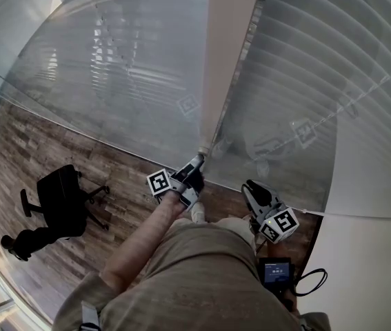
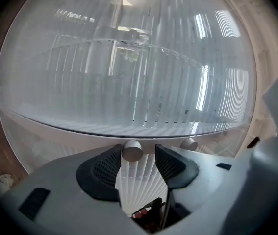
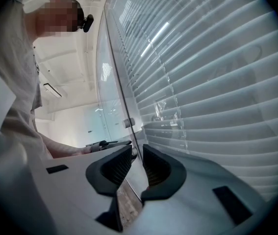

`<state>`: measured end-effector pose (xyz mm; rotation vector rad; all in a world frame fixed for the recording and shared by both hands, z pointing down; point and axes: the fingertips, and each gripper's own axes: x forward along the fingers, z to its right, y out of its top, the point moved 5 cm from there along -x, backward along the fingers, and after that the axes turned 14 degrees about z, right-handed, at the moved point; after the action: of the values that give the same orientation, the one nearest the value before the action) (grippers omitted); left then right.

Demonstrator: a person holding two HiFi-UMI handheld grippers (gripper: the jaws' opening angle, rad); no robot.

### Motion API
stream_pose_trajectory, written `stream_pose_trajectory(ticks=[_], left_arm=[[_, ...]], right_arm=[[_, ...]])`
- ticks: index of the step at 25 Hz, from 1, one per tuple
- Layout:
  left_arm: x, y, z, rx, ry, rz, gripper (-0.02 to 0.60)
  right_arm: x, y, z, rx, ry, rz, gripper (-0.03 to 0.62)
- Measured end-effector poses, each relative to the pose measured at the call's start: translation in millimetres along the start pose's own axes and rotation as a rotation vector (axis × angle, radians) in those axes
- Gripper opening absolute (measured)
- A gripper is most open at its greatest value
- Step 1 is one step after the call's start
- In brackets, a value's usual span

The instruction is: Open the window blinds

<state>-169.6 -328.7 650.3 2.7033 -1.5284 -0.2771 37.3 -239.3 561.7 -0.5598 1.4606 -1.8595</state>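
**Left tool [image 1: 195,167] open at the knob [image 2: 132,151], right tool [image 3: 137,153] empty**

Left tool points at the foot of the pale post [image 1: 226,47] that splits the glazed wall ahead of me. From its own view I read the jaws as standing well apart, with the small white round knob at their tips. The knob sits close against the jaw on that view's left, and a clear gap separates it from the other jaw, so nothing is clamped. I see a second knob [image 2: 189,143] of the same kind just off to the right, outside the jaws.

The blinds [image 1: 305,61] hang behind glass [image 1: 133,116] on both sides of the post, white horizontal slats filling the wall. In the right gripper view the slats lie overlapped, one over the next.

The right tool sits to the right of the left one and nearer my body, aimed along the glass. Its jaws are a little apart and hold nothing; through the gap I see only the glass edge and the floor [image 1: 29,143].

That wood floor runs along the foot of the glass. A black chair [image 1: 61,202] stands on it well to my left, and a small lit screen [image 1: 276,271] hangs at my waist.
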Motion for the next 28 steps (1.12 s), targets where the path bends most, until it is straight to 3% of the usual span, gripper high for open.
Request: stream_pose_trajectory(ticks=[3, 7, 11, 14, 20, 28], left_arm=[[-6.7, 4.3, 2.3, 0.175, 0.036, -0.012, 0.219], [-18.0, 5.4, 3.0, 0.510, 0.120, -0.049, 0.220], [-14.5, -9.9, 12.9, 0.856, 0.155, -0.111, 0.219], [-7.1, -17.2, 18.7, 1.051, 0.182, -0.126, 0.219], [-3.0, -25.4, 26.1, 1.276, 0.296, -0.103, 0.219], [2.5, -26.1, 20.5, 1.387, 0.361, -0.082, 0.218]], right_arm=[[-0.2, -3.7, 0.3, 0.004, 0.005, -0.001, 0.075], [-8.7, 1.7, 0.7, 0.005, 0.019, -0.003, 0.075], [-27.3, 10.1, 6.5, 0.004, 0.039, -0.016, 0.075], [-37.7, 19.4, 16.1, 0.004, 0.042, -0.019, 0.075], [-47.5, 36.8, 25.2, 0.029, 0.075, 0.007, 0.075], [-49.9, 17.8, 32.9, 0.070, 0.162, -0.015, 0.075]])
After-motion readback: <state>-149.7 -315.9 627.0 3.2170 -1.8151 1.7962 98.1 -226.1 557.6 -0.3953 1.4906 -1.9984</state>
